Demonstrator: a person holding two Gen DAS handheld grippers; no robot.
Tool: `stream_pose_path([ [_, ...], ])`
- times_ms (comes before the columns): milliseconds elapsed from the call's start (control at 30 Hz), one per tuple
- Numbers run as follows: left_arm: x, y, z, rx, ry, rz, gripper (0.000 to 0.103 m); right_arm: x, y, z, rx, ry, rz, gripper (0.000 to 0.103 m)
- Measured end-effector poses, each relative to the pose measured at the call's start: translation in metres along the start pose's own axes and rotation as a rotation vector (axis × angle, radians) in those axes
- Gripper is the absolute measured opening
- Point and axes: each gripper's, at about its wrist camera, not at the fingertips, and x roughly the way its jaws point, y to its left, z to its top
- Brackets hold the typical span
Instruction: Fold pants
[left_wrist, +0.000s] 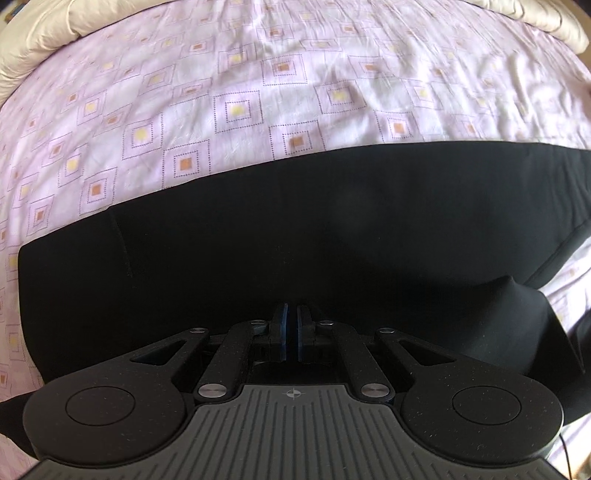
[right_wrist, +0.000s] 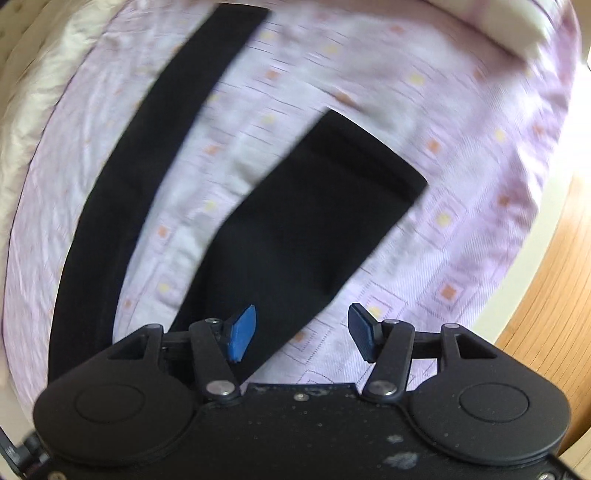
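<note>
Black pants (right_wrist: 295, 229) on lilac patterned bedsheet (left_wrist: 258, 74), cream duvet (left_wrist: 44, 40) at edge, left gripper (left_wrist: 291, 325) jaws together, right gripper (right_wrist: 303, 328) jaws apart.

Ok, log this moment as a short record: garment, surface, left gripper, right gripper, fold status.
garment: black pants, two legs spread apart in the right wrist view
surface: pink patterned bedsheet
left gripper: shut, over the black fabric; whether it pinches any cannot be told
right gripper: open, nothing between the pads
fold status: legs not yet brought together
</note>
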Motion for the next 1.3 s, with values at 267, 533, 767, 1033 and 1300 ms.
stream_pose_path([
  [267,-0.004,0.008,-0.003,-0.008,0.003,-0.032,0.005,-0.01,-0.002,0.007,0.165,-0.134,0.125,0.004],
  [533,-0.001,0.015,0.005,-0.029,0.028,-0.05,0.005,-0.056,0.097,0.076,-0.055,-0.282,0.202,0.004],
  [767,0.005,0.024,0.009,-0.053,0.04,-0.054,0.006,-0.005,0.168,0.144,-0.192,-0.282,0.124,0.004],
  [1033,0.01,0.024,0.008,-0.089,0.045,-0.031,0.007,0.017,0.193,0.174,-0.289,-0.275,0.184,0.04],
  [1300,0.003,0.011,0.013,-0.057,0.027,0.027,0.006,-0.014,0.149,0.198,-0.328,-0.336,0.069,0.043],
])
